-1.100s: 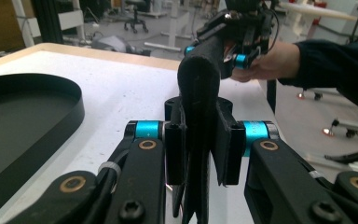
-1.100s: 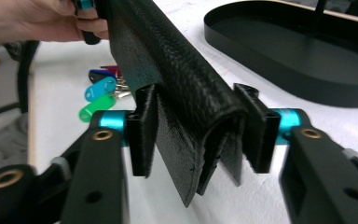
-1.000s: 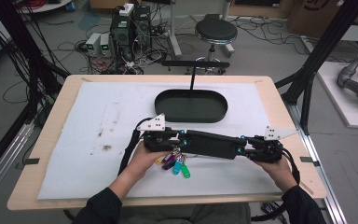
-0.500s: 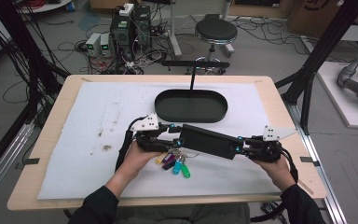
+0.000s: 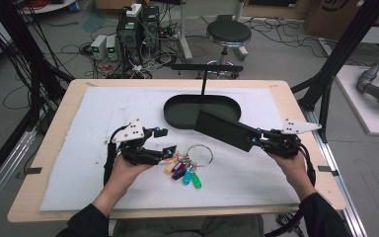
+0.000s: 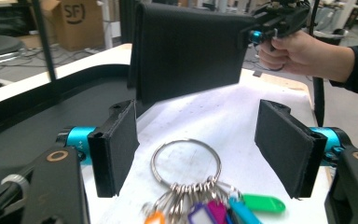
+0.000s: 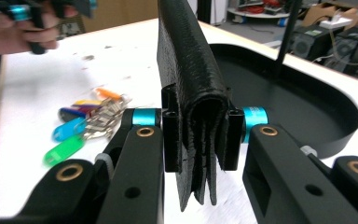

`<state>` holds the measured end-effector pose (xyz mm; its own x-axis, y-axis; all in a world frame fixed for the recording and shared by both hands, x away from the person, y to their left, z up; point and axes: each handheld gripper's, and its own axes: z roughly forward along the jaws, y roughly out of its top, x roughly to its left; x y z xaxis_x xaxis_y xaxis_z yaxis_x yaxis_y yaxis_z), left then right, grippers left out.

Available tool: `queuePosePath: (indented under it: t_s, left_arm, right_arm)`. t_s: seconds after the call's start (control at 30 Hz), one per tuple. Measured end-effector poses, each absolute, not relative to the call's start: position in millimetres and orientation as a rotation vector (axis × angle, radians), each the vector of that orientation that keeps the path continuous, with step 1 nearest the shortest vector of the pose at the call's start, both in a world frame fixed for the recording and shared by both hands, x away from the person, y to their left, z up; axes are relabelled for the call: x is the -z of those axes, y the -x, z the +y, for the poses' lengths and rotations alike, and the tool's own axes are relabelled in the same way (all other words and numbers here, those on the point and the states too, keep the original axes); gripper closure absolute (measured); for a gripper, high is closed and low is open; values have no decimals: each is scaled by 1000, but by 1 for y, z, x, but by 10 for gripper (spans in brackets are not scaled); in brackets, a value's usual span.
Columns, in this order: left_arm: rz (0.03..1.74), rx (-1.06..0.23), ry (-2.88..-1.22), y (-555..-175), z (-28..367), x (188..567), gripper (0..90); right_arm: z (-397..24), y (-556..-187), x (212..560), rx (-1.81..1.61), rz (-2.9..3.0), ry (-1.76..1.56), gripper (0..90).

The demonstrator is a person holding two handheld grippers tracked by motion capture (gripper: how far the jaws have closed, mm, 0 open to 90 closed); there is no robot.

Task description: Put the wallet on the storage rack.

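Since the earlier frames, the left gripper (image 5: 164,140) has let go of the black wallet (image 5: 225,130) and drawn away from it toward the table's left side; its jaws have just been opening and now stand wide with nothing between them, the key ring (image 6: 185,164) lying on the white mat (image 5: 103,118) just ahead of its pads. The right gripper (image 7: 200,135) is clamped on the wallet's folded edge, carrying it alone, tilted up off the mat with its far end over the near rim of the black oval tray (image 5: 177,106). That one-handed hold probably frees the wallet to be lowered into the tray. The keys, with their coloured tags (image 5: 183,170), sit just in front of the tray, between the two hands, so the empty left gripper looks placed to take them.
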<state>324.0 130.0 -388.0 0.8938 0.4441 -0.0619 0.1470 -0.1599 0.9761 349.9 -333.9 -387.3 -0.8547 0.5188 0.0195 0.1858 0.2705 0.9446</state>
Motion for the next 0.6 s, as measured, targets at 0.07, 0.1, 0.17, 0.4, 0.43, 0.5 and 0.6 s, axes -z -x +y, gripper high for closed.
queuePosePath:
  t_s: [0.07,0.1,0.17,0.4,0.43,0.5,0.6]
  left_arm:
    - [471,-308,-1736,-318,139,388,291]
    - [471,-308,-1736,-318,139,388,288]
    - [483,-328,-1738,-313,147,388,285]
    - [519,-402,-1728,-297,172,393,273]
    - [519,-402,-1728,-297,172,393,273]
    - [529,-405,-1712,-294,178,395,272]
    - [534,-439,-1707,-290,186,400,272]
  right_arm:
    - [-330,-356,384,-1597,2241,-651,767]
    - [-330,-356,384,-1597,2241,-651,767]
    - [-326,-362,380,-1581,2240,-658,767]
    - [-309,-388,367,-1538,2243,-649,767]
    - [-309,-388,367,-1538,2243,-649,767]
    - [-301,-398,363,-1535,2239,-646,766]
    - [-293,-408,359,-1516,2249,-640,766]
